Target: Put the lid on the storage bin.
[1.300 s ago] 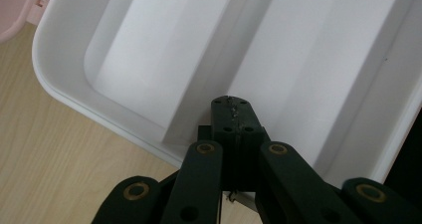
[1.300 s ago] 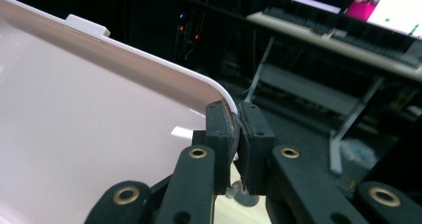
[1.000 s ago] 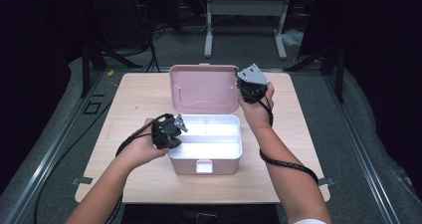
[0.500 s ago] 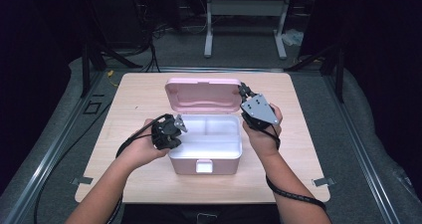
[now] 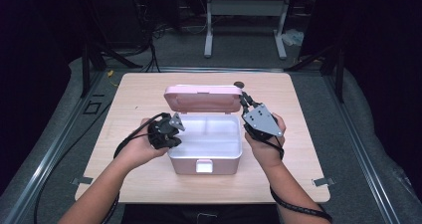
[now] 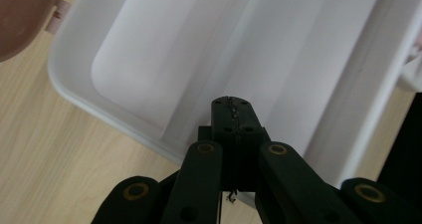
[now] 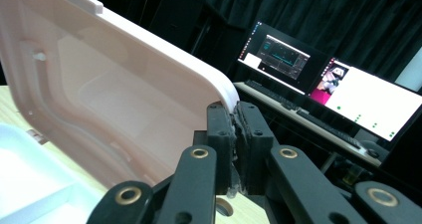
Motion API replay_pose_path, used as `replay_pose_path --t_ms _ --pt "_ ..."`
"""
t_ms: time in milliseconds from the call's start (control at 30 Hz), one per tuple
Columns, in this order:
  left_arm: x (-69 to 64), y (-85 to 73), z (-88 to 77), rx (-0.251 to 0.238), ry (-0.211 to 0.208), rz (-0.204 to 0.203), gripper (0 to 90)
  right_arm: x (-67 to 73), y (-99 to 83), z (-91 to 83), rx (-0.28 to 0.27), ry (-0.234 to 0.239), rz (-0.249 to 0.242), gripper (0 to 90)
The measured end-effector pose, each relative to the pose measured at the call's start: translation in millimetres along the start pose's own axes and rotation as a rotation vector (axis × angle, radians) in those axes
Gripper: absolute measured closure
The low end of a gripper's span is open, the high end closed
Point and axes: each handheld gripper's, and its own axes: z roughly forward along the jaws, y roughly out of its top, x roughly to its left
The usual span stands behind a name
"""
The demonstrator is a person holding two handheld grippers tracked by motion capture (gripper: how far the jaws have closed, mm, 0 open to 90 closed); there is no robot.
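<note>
A pink box (image 5: 204, 165) with a white tray (image 5: 206, 134) inside stands mid-table, its lid (image 5: 201, 98) raised and leaning forward over the back. My left gripper (image 5: 174, 133) is shut and empty at the box's left rim; in the left gripper view its tips (image 6: 233, 107) hover over the white tray (image 6: 164, 50). My right gripper (image 5: 244, 99) is shut at the lid's right corner. In the right gripper view its closed tips (image 7: 234, 115) rest against the lid's rounded edge (image 7: 219, 82), with nothing between the jaws.
The box sits on a pale wooden table (image 5: 139, 94). A small dark round thing (image 5: 239, 84) lies behind the lid. Two lit monitors (image 7: 358, 102) and a keyboard stand on a desk beyond. A metal stand (image 5: 244, 15) is on the floor behind.
My right gripper has come down and toward the near side beside the lid. The lid now leans further forward over the box. The left gripper has stayed put.
</note>
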Motion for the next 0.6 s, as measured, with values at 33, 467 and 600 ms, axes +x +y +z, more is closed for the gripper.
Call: replay_pose_path --t_ms 33,467,600 --pt "0.4 -0.3 -4.5 -0.014 0.008 -0.005 90.0 0.2 -0.2 -1.7 0.003 0.003 -0.001 85.4" --pt "48.3 -15.2 -59.2 -0.185 0.118 -0.265 90.0 4.1 -4.4 -20.6 0.011 0.047 0.003 84.0" --pt "61.2 -9.2 -74.2 -0.321 0.132 -0.362 90.0 4.3 -5.1 -22.3 0.01 0.053 0.009 83.8"
